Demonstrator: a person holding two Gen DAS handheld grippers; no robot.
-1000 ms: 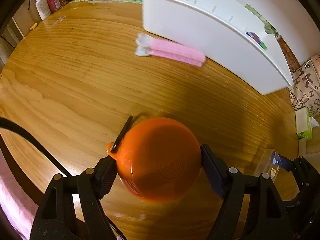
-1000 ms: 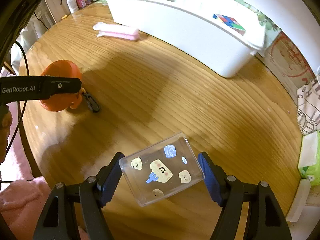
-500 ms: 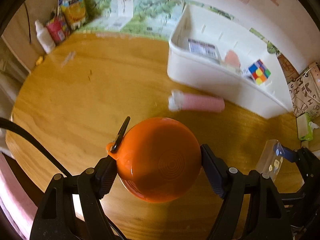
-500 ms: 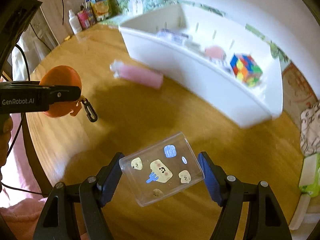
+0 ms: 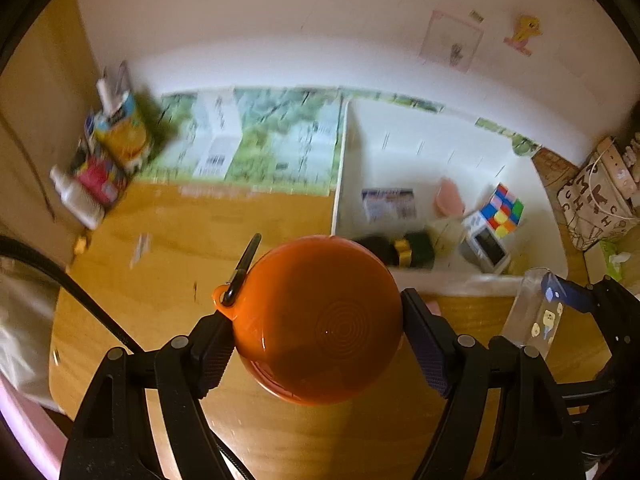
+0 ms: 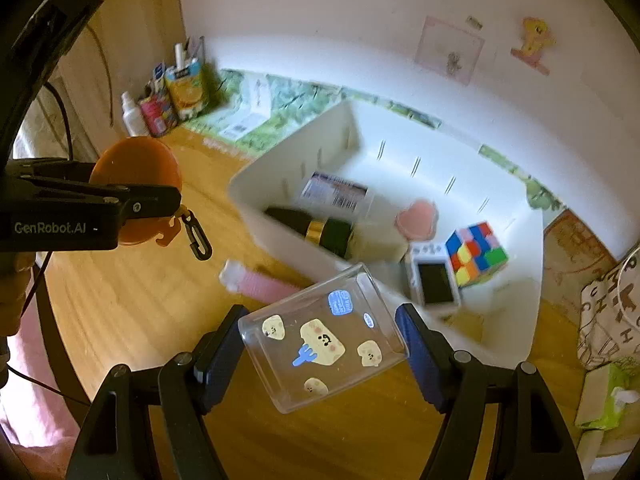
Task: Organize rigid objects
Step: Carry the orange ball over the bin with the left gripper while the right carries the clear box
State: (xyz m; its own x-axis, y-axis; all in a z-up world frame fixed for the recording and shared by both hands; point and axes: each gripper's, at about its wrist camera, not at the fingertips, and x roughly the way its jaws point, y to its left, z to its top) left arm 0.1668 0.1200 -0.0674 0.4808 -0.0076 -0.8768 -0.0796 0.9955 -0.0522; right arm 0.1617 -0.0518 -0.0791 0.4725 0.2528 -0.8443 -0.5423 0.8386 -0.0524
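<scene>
My left gripper [image 5: 316, 332] is shut on a round orange case [image 5: 320, 320] with a black clip [image 5: 244, 264] at its loop; I hold it in the air near the front wall of the white bin [image 5: 420, 140]. My right gripper [image 6: 320, 344] is shut on a clear plastic box [image 6: 320, 340] printed with cartoon stickers, held above the table close to the white bin [image 6: 288, 164]. The right wrist view shows the orange case [image 6: 136, 164] at the left, gripped by the left gripper [image 6: 176, 200]. In the left wrist view the clear box [image 5: 536, 308] shows at the right edge.
Inside the bin lie a colour cube [image 6: 476, 252], a small white device [image 6: 434, 280], a black and gold tube [image 6: 316, 228], a pink heart-shaped piece [image 6: 418, 218] and a labelled packet [image 6: 336, 192]. A pink tube [image 6: 256, 284] lies on the wooden table [image 6: 132, 312]. Bottles and cartons [image 5: 108, 152] stand far left.
Both grippers have risen with their objects and moved toward the bin. The bin's inside now shows from above, and the pink tube has slid behind the held objects.
</scene>
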